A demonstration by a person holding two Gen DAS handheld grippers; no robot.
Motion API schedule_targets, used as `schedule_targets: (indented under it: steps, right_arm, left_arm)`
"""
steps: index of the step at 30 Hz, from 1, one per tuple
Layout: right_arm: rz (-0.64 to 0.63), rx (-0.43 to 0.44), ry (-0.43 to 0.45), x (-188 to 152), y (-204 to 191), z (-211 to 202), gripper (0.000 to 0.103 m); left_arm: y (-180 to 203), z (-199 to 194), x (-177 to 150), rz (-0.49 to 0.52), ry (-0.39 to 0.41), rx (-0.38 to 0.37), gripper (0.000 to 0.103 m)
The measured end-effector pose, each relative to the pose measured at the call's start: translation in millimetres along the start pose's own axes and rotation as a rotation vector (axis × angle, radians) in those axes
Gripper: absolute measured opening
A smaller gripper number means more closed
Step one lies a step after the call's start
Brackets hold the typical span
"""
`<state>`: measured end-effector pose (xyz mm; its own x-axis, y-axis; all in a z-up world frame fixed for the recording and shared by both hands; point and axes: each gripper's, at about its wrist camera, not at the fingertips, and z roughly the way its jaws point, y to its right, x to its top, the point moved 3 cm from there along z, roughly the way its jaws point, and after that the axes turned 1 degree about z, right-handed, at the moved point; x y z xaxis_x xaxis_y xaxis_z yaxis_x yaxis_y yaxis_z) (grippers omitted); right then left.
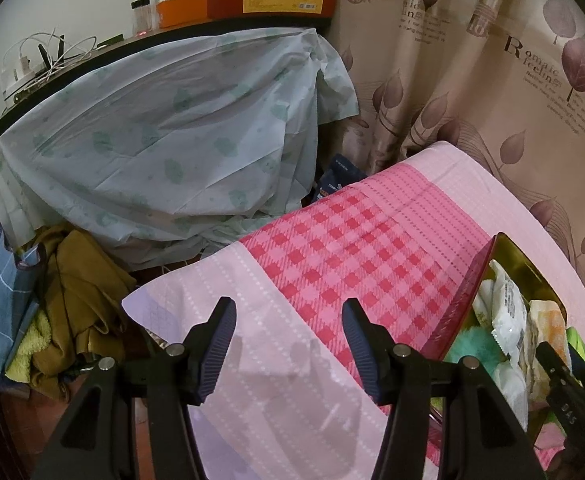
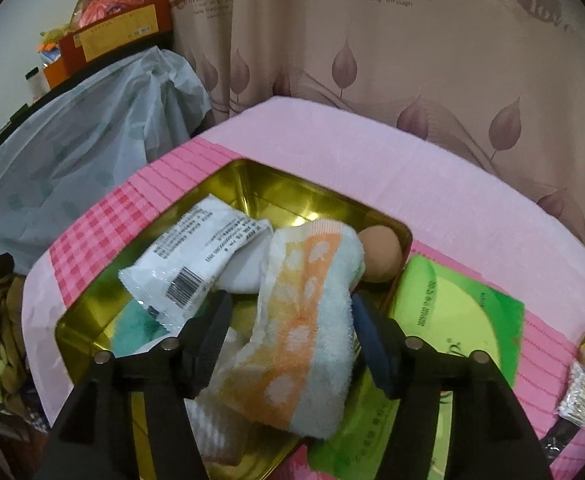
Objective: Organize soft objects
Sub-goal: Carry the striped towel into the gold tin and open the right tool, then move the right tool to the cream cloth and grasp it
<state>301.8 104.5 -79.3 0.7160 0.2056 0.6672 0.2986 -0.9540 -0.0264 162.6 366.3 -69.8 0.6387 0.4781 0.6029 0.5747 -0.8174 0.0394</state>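
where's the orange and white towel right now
In the right wrist view the orange and white towel lies in the gold tin, between the right claw's open fingers, beside the white packet.

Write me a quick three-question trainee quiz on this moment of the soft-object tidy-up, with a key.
1. True or false: the left gripper has a towel between its jaws.
2. Which of these lies between the right gripper's jaws? A) the white barcoded packet B) the orange-and-white towel C) the green pack
3. Fill in: the round tan ball sits in the far right ____ of the gold tin.

Key
1. False: its jaws stand open over the pink bed cover with nothing between them.
2. B: the towel lies between them, draped over the tin's contents; the pads do not seem to press it.
3. Corner.
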Motion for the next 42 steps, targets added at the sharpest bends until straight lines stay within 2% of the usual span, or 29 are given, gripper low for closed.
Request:
schedule_targets:
  steps: [6, 12, 16, 28, 31, 37, 42]
  right_arm:
    - [0.007, 0.022, 0.051, 3, 3, -30, 0.063]
    - [0.039, 0.022, 0.085, -20, 32, -65, 0.064]
    - [0.085, -0.032, 0.089, -41, 77, -86, 0.064]
    - [0.355, -0.328, 0.103, -109, 268, -144, 0.064]
    - [0.402, -0.389, 0.093, -130, 305, -154, 0.064]
    - [0.456, -0.454, 0.034, -162, 352, -148, 0.064]
    - [0.492, -0.453, 0.02, -176, 375, -133, 0.062]
  left_arm:
    - [9, -4, 1, 0.025, 0.018, -0.004, 0.057]
    - [19, -9, -3, 0.074, 0.039, 0.003, 0.057]
    - [28, -15, -6, 0.118, 0.064, 0.01, 0.057]
    - [36, -17, -11, 0.157, 0.08, 0.007, 0.057]
    - [37, -18, -12, 0.168, 0.083, 0.005, 0.057]
    - [47, -19, -16, 0.213, 0.099, 0.002, 0.057]
    - [55, -20, -18, 0.244, 0.119, -0.005, 0.057]
